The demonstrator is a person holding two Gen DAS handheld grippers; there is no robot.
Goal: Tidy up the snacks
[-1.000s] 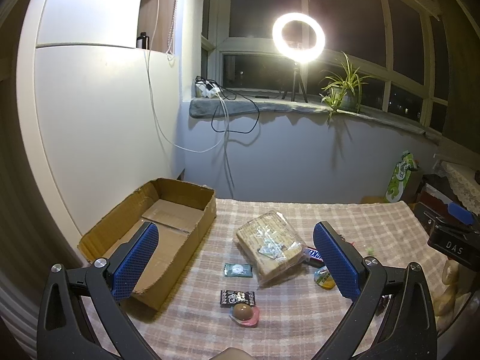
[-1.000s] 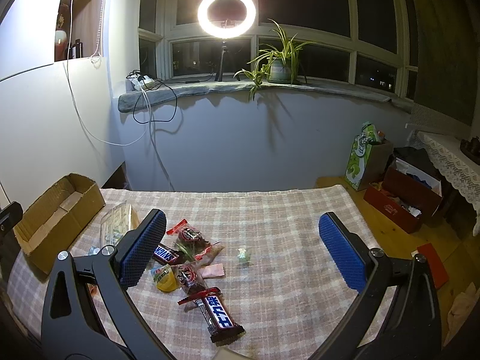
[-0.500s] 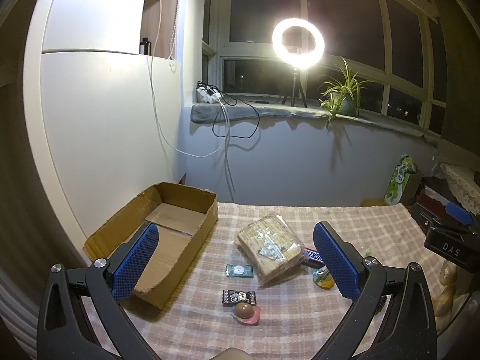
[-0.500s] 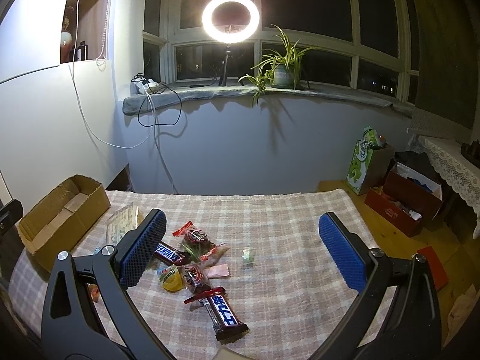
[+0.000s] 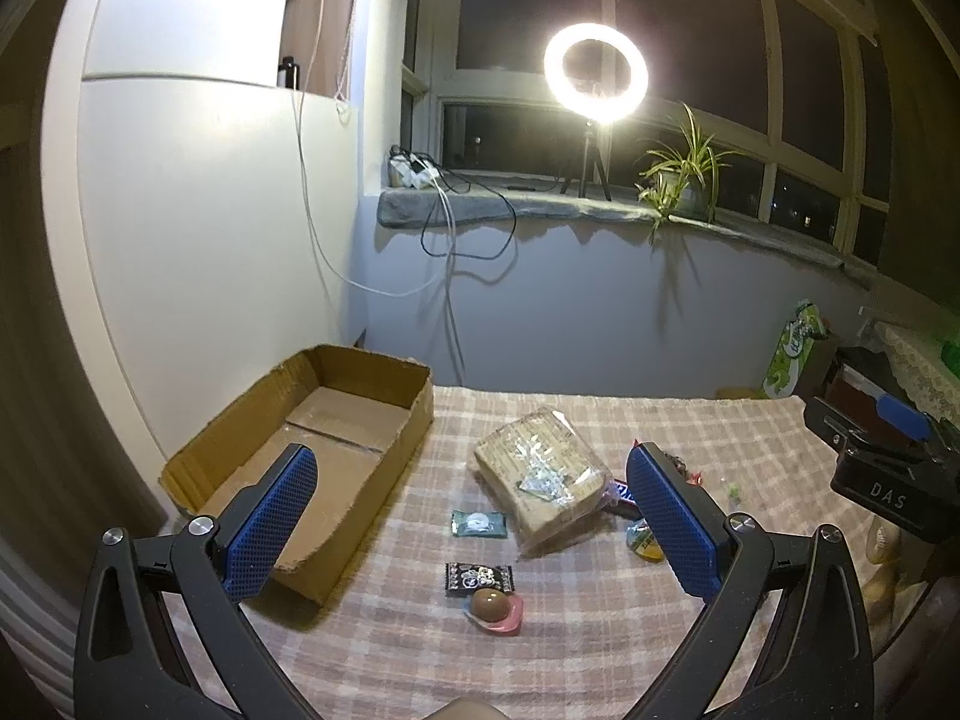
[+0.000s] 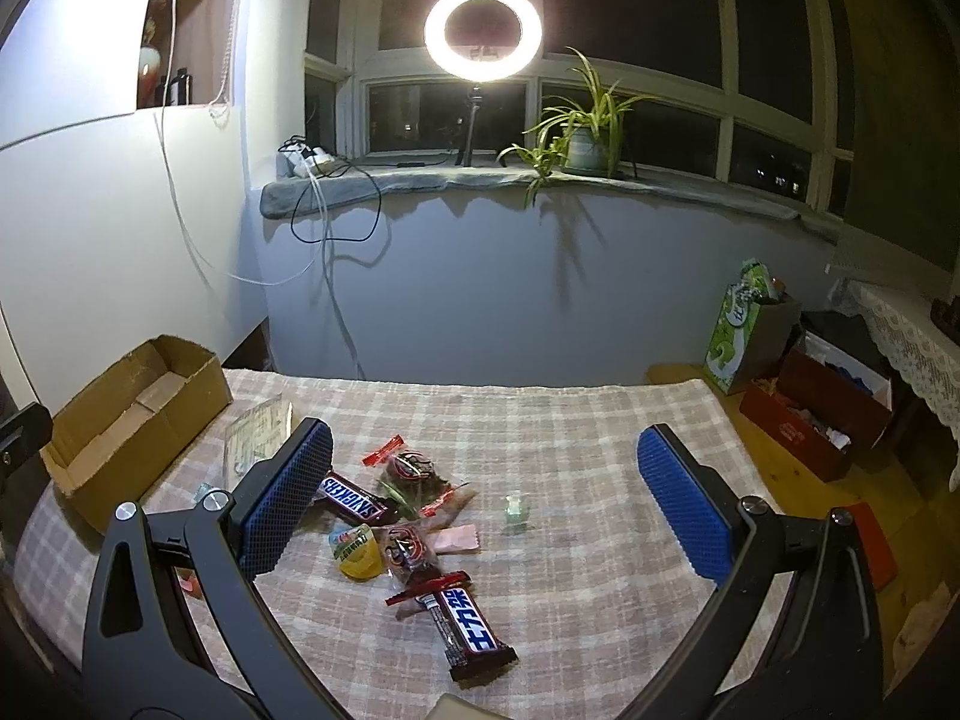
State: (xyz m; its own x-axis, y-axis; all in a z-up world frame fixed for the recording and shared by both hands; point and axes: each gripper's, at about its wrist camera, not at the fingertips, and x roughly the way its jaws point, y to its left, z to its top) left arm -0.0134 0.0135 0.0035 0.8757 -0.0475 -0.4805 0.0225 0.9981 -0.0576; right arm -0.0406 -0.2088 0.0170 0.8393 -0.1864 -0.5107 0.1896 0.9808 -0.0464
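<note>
Blue-padded, your left tongs [image 5: 471, 531] hang spread wide and empty above the checked surface [image 5: 600, 648]; your right tongs [image 6: 480, 501] are splayed apart too, gripping nothing. Between the left pads lie a clear bag of crackers [image 5: 540, 477], a small teal sachet [image 5: 479, 524], a black sweet wrapper [image 5: 479, 577] and a brown ball in a pink wrapper [image 5: 493, 606], perhaps chocolate. Left of them sits the open cardboard box [image 5: 312, 450], its floor bare. Under your right tongs you have a Snickers bar [image 6: 354, 501], a yellow packet [image 6: 358, 552], a second dark bar [image 6: 465, 624] and a small green sweet [image 6: 516, 507], loosely clustered.
</note>
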